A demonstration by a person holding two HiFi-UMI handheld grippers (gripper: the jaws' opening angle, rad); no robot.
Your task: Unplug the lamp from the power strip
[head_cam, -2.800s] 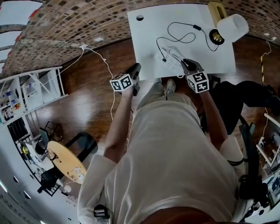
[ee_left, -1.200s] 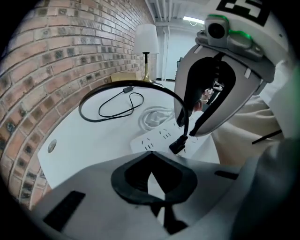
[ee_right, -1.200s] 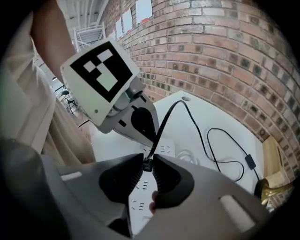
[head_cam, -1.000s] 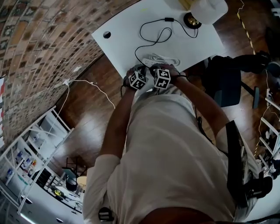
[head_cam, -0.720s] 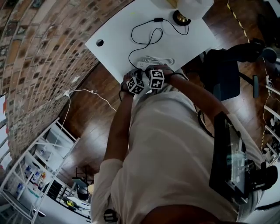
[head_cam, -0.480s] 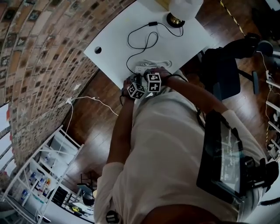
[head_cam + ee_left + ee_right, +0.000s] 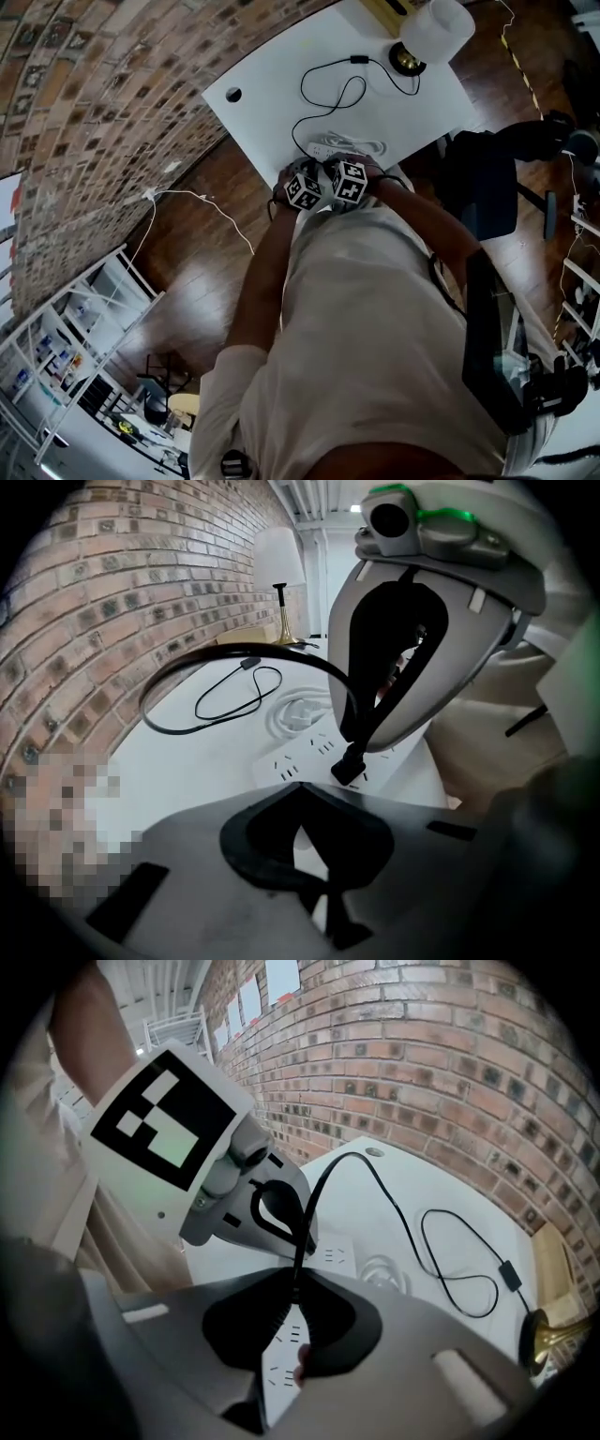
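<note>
A white power strip (image 7: 330,150) lies near the front edge of the white table (image 7: 281,94). The lamp (image 7: 436,30), white shade on a brass base, stands at the far corner, and its black cord (image 7: 328,94) loops back to the strip. My right gripper (image 7: 292,1283) is shut on the black plug (image 7: 352,761), which stands in a socket of the strip (image 7: 309,757). My left gripper (image 7: 298,794) is shut, and its tips rest on the near end of the strip (image 7: 328,1255). In the head view both grippers, left (image 7: 302,178) and right (image 7: 345,171), sit side by side over the strip.
The strip's own white cable (image 7: 367,145) lies coiled beside it. A brick wall (image 7: 112,621) runs along the table's left side. A dark chair (image 7: 487,183) stands to the right. A white wire (image 7: 187,197) trails across the wooden floor.
The grippers, earlier apart at the table's front edge, have come together over the strip. Over the last second they stay there while the head view shifts.
</note>
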